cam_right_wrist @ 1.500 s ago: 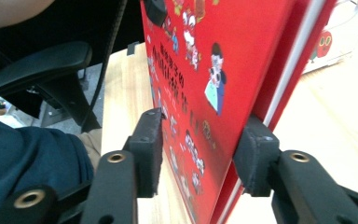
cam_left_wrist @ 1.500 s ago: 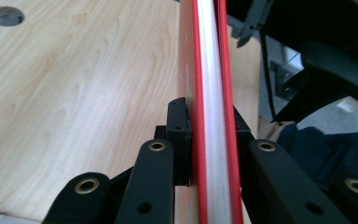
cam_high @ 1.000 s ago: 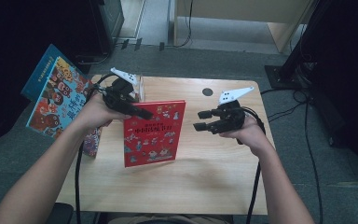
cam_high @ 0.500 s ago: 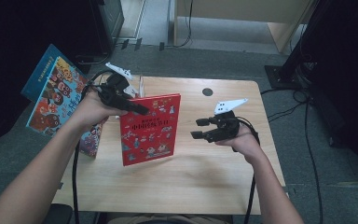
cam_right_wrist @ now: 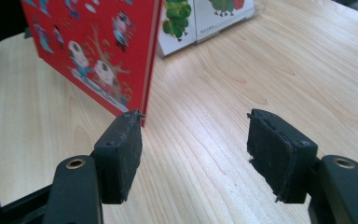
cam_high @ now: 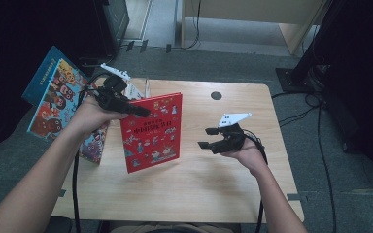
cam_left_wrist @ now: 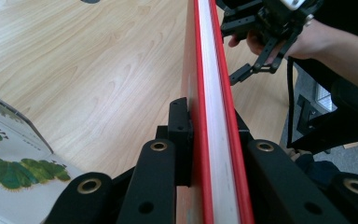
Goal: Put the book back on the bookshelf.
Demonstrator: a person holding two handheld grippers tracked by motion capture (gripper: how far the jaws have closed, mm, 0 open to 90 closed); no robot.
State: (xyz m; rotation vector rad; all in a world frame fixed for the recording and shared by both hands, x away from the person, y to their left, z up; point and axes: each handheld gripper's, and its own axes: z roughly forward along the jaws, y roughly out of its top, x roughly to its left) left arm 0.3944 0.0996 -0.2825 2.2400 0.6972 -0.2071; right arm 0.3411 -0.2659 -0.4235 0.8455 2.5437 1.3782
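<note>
right tongs (cam_high: 208, 138) lowered, opening, empty; left tongs (cam_high: 143, 112) clamp red book (cam_high: 151, 131) upright.

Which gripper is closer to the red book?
Left. The left gripper is clamped on the red book, at its top edge, holding it upright. The right gripper hangs open to the book's right, apart from it, nothing between its jaws.

A light wooden table (cam_high: 223, 194) with rounded corners stands on a grey floor (cam_high: 340, 194), a dark round hole (cam_high: 216, 95) near its far edge. Picture books (cam_right_wrist: 205, 16) stand at its far left corner.
</note>
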